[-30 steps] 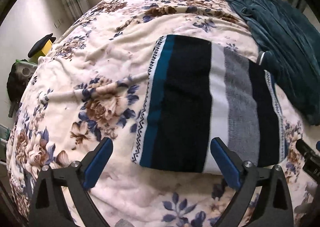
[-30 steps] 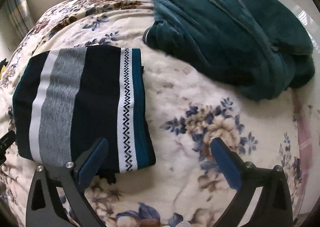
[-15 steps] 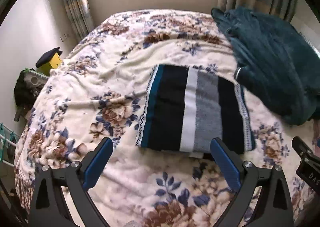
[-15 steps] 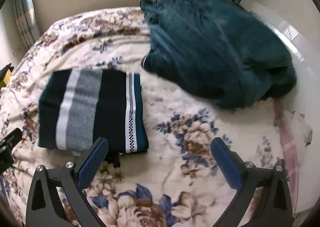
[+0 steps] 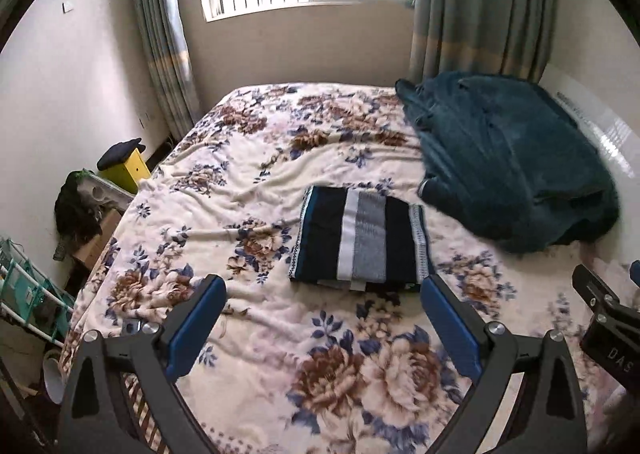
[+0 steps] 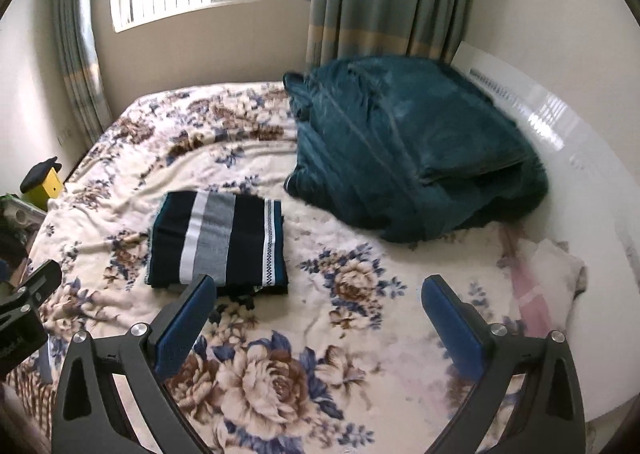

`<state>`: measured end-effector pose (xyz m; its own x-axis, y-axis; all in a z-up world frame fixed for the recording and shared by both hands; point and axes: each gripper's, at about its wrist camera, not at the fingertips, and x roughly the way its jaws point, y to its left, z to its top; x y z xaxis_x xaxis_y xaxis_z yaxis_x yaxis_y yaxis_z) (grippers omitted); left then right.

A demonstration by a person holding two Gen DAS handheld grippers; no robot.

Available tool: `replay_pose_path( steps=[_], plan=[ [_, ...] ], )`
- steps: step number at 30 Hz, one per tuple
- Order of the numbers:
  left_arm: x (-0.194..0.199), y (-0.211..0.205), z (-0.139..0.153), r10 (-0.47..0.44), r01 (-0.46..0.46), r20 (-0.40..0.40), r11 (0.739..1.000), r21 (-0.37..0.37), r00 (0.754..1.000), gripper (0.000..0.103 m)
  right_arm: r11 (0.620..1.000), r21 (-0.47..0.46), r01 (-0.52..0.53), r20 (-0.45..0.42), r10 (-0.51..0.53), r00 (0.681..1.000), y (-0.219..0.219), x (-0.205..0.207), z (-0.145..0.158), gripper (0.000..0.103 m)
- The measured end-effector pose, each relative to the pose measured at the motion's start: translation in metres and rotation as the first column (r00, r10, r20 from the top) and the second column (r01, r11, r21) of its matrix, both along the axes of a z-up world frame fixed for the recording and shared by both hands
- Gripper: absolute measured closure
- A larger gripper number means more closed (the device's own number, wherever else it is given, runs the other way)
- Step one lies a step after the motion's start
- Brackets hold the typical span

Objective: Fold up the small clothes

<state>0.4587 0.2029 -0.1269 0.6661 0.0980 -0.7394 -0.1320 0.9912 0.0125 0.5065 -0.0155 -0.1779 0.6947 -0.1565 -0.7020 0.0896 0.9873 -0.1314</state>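
Note:
A folded striped garment [image 5: 362, 240], black with white, grey and teal bands, lies flat on the floral bedspread [image 5: 256, 181]; it also shows in the right wrist view [image 6: 218, 244]. My left gripper [image 5: 324, 324] is open and empty, held above the bed well in front of the garment. My right gripper [image 6: 318, 322] is open and empty, held above the bed in front and to the right of the garment. Neither gripper touches the cloth.
A bulky teal blanket [image 5: 508, 161] is heaped at the bed's right side, also in the right wrist view [image 6: 404, 149]. A pink-and-white cloth [image 6: 548, 278] lies at the right edge. A yellow box [image 5: 126, 169] and clutter stand left of the bed. Window and curtains are behind.
Both grippers have pulled back and risen away from the folded garment, so it looks smaller and the whole bed and window have come into view. Both stay open.

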Motion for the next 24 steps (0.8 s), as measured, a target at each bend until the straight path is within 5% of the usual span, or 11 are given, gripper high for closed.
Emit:
replay_pose_path(
  steps=[10,24],
  plan=[
    [-0.083,-0.008,0.082,0.0,0.0,0.026,1.0,-0.022,1.0,0.004,0.998,0.033,-0.05,0.077,0.048,0.996,0.002,-0.123,0.115,0.0],
    [-0.141,-0.006,0.134,0.035,-0.036,0.097,0.999,0.0,0.995,0.003,0.993,0.041,-0.113,0.13,0.107,0.986,0.005,-0.19,0.178,0.0]
  ],
)
